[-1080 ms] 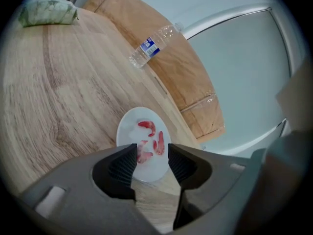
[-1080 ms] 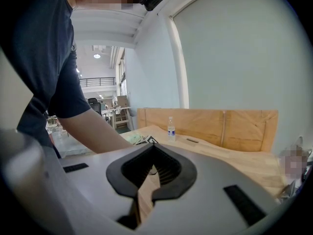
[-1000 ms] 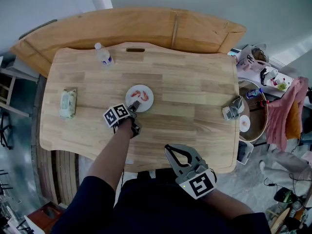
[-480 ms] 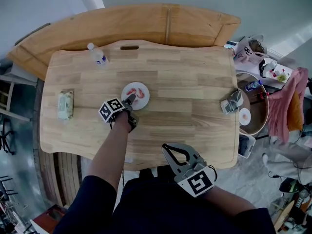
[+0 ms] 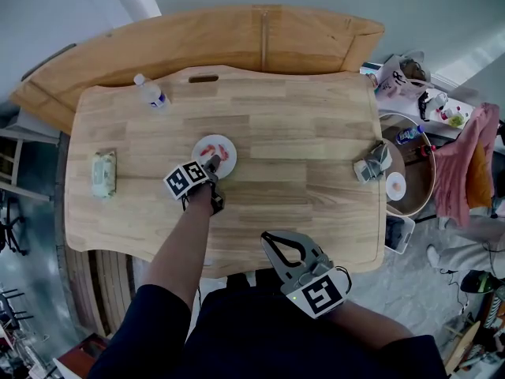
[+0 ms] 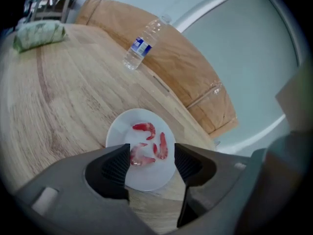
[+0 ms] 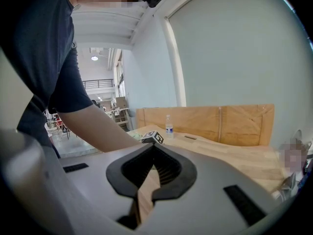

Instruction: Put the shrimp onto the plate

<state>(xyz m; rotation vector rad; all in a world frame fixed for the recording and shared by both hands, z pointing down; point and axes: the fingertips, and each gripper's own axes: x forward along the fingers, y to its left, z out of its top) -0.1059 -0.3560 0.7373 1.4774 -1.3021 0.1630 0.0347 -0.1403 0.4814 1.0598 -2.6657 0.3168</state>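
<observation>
The left gripper (image 5: 213,163) is grey plastic, with black ribbed pads (image 6: 116,166) inside; behind this claw sits a white cube (image 5: 187,180) with black square markers; the right gripper (image 5: 269,242) carries a twin cube (image 5: 319,297); further back, a dark navy short sleeve (image 5: 138,322).

Head view: overhead, steeply down, whole worktop (image 5: 316,140).
Left gripper view: close over plate (image 6: 149,174).
Right gripper view: low, across worktop.
Shared: bottle (image 5: 150,95).

Three curled, red-pink shrimp (image 6: 162,146) lie close together on a small round white plate (image 6: 146,176), mostly on its far half. The plate sits flat on the pale wooden worktop (image 6: 63,92), its near part bare.
</observation>
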